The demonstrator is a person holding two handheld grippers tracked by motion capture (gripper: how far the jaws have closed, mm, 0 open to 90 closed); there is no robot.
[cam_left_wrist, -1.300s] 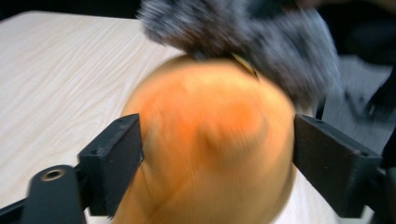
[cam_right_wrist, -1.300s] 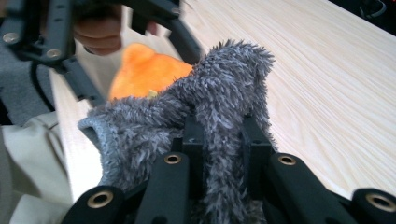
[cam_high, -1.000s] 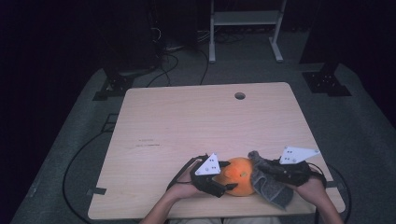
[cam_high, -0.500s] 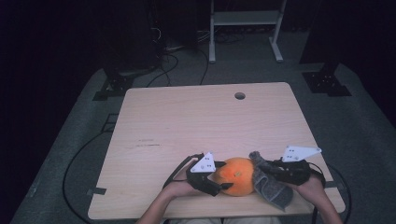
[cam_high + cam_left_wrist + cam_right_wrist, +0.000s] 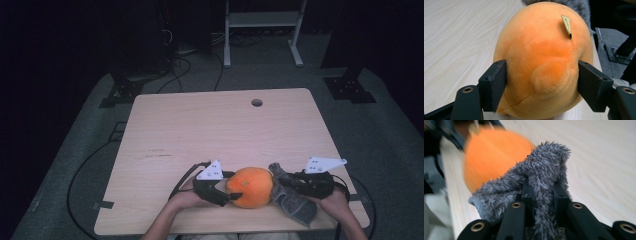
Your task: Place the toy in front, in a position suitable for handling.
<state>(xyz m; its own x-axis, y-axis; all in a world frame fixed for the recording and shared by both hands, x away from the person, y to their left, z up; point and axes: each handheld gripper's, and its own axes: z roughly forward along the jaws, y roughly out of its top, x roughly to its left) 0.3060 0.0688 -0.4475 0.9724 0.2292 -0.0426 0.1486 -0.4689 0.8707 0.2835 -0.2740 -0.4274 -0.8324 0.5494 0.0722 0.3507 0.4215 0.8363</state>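
One wooden table (image 5: 200,130) carries one orange plush toy (image 5: 251,186) near its front edge, with one grey fuzzy cloth (image 5: 292,200) touching the toy's right side. The left gripper (image 5: 231,192) has just been closing its jaws, which now press into both flanks of the toy. The right gripper (image 5: 286,184) is clamped tight on a fold of the cloth

Dim high view, surroundings nearly black beyond the lit table (image 5: 215,130). Evenly bright, glare-free close views; orange plush (image 5: 491,157) blurred in the right gripper view, sharp in the left.
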